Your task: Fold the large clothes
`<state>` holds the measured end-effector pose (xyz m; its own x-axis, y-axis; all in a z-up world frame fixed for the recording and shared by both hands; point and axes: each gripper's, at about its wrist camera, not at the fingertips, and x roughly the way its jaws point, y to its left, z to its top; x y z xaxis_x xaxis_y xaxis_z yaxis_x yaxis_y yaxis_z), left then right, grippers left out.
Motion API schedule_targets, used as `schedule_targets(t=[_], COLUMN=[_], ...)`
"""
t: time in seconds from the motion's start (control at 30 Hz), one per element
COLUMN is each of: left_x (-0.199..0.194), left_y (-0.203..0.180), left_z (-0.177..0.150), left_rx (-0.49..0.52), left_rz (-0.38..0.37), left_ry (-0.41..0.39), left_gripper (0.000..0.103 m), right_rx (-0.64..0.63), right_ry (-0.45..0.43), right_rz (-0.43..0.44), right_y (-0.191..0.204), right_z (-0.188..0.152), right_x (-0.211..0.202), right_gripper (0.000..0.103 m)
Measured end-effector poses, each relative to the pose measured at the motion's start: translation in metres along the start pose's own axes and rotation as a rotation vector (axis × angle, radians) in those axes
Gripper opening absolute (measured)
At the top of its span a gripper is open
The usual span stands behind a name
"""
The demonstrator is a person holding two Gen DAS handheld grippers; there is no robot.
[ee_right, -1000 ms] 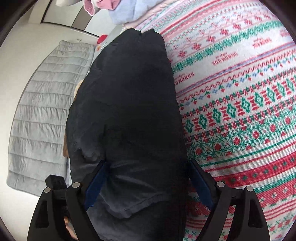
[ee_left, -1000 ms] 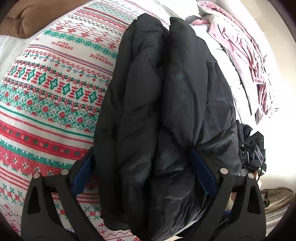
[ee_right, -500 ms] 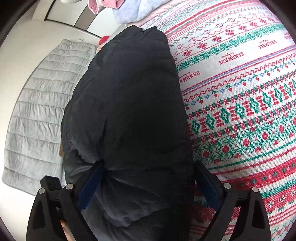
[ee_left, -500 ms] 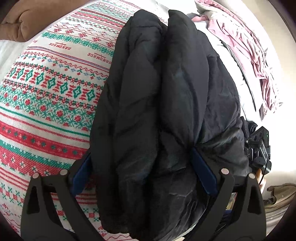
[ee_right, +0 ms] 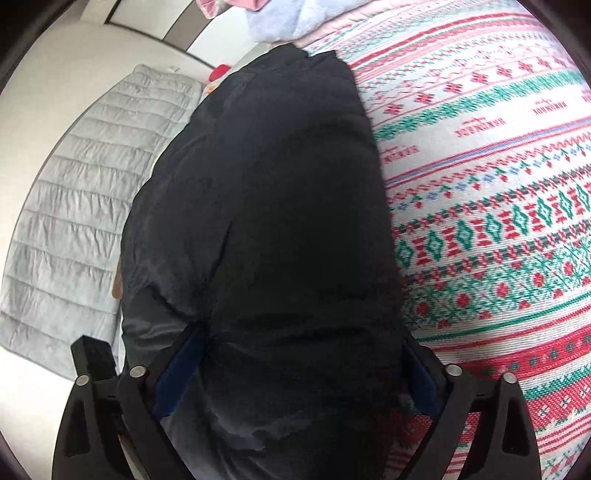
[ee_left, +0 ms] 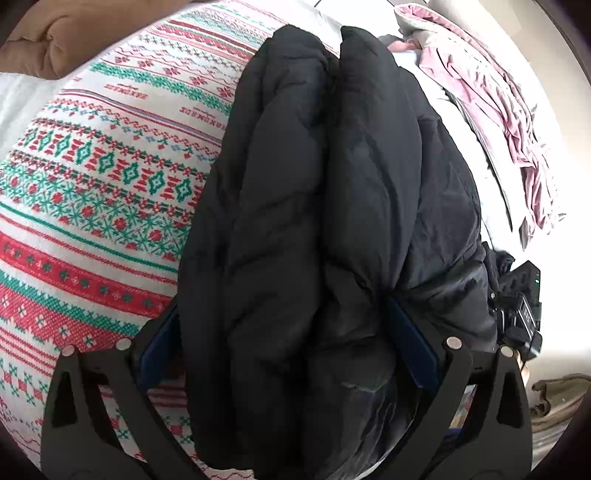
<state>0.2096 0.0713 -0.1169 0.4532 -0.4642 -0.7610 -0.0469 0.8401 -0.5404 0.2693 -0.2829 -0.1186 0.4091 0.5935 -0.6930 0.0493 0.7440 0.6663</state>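
A black puffer jacket (ee_left: 314,184) lies folded into a long thick bundle on a bed cover (ee_left: 92,184) with red and green knit patterns. My left gripper (ee_left: 282,310) clasps one end of the bundle, and the fabric puckers at its blue pads (ee_left: 410,336). In the right wrist view the same jacket (ee_right: 266,184) fills the middle. My right gripper (ee_right: 298,336) straddles the other end with the jacket between its jaws. They are closing, and the pads (ee_right: 181,362) press into the cloth.
A pink garment (ee_left: 498,110) lies crumpled on the bed's far side and a brown pillow (ee_left: 74,33) at its head. A grey quilted mat (ee_right: 85,192) covers the floor beside the bed. A light blue cloth (ee_right: 284,18) sits beyond the jacket.
The right gripper has shifted a little sideways with the jacket end, and its jaws stand slightly wider apart than a second ago. The left gripper has barely moved.
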Motion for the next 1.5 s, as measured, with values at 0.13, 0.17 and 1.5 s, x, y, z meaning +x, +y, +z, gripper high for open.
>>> schedule_targets(t=[0.13,0.17,1.5], left_x=[-0.004,-0.006,-0.030], left_y=[-0.003,-0.004,-0.018], left_z=[-0.002,-0.001,-0.001], left_rx=[0.023,0.025,0.153], left_rz=[-0.015,-0.017,-0.004], left_ry=[-0.013,-0.018,-0.116], left_gripper=[0.079,0.073,0.026], right_rx=[-0.037,-0.043,-0.307], right_ry=[-0.020,-0.023,-0.159], right_rz=[-0.020,-0.019,-0.129], right_y=[0.013,0.015,0.063], right_z=[0.000,0.000,-0.005], right_x=[-0.001,-0.002,-0.026], right_gripper=[0.074,0.072,0.031])
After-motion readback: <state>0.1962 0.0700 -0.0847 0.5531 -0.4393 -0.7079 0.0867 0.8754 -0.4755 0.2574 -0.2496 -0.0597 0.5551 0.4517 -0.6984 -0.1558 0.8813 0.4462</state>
